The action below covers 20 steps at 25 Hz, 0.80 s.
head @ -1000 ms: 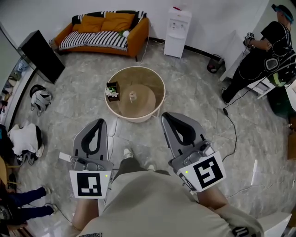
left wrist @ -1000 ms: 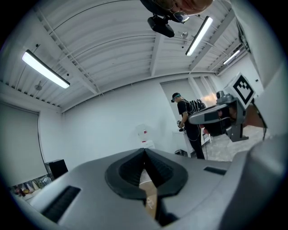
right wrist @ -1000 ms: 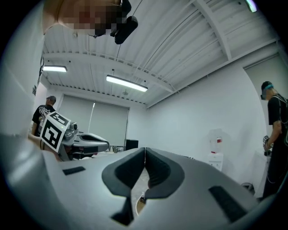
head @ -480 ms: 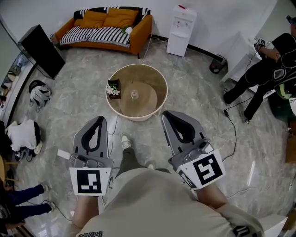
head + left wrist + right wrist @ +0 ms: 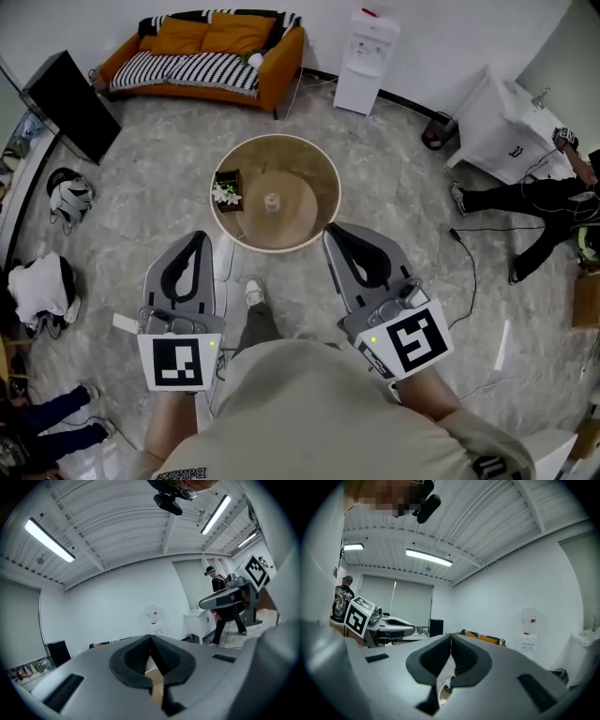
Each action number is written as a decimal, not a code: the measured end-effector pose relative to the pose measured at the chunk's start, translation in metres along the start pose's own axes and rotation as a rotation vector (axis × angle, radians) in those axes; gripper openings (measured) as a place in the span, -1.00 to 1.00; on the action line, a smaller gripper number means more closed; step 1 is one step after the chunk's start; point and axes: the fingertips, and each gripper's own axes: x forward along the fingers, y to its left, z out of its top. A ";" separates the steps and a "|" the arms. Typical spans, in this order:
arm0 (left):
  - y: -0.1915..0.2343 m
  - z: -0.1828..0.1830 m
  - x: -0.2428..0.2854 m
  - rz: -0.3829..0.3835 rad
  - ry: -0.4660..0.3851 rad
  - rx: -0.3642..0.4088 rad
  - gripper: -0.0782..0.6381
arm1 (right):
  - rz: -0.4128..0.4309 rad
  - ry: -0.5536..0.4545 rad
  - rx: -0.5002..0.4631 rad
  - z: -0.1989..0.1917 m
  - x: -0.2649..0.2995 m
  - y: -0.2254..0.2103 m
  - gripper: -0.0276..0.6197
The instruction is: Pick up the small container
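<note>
Lounge room; sofa [image 5: 202,58], water dispenser [image 5: 367,49]

I count two grippers in my hands, the left gripper [image 5: 199,240] and the right gripper [image 5: 334,234], one round table [image 5: 276,139], one small container [image 5: 272,200] and one flower box [image 5: 227,186] on it, one sofa [image 5: 202,71], one water dispenser [image 5: 367,49], one black screen [image 5: 70,103] and one white cabinet [image 5: 506,131]

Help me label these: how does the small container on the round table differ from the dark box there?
The small container is pale and stands mid-table; the dark box sits near the rim. The box is bigger and holds white flowers; the container shows none. Both rest on the round table.
</note>
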 end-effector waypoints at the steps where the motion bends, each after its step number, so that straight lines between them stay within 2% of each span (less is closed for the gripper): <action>1: 0.008 -0.002 0.009 -0.001 0.002 -0.003 -0.76 | -0.001 0.006 0.000 -0.001 0.011 -0.002 -0.92; 9: 0.078 -0.011 0.072 -0.029 0.003 -0.017 -0.76 | -0.007 0.017 0.009 0.005 0.101 -0.016 -0.92; 15: 0.133 -0.018 0.114 -0.071 -0.017 -0.048 -0.76 | -0.058 0.024 0.018 0.013 0.169 -0.025 -0.92; 20: 0.175 -0.028 0.147 -0.111 -0.024 -0.040 -0.76 | -0.093 0.040 0.016 0.011 0.222 -0.028 -0.92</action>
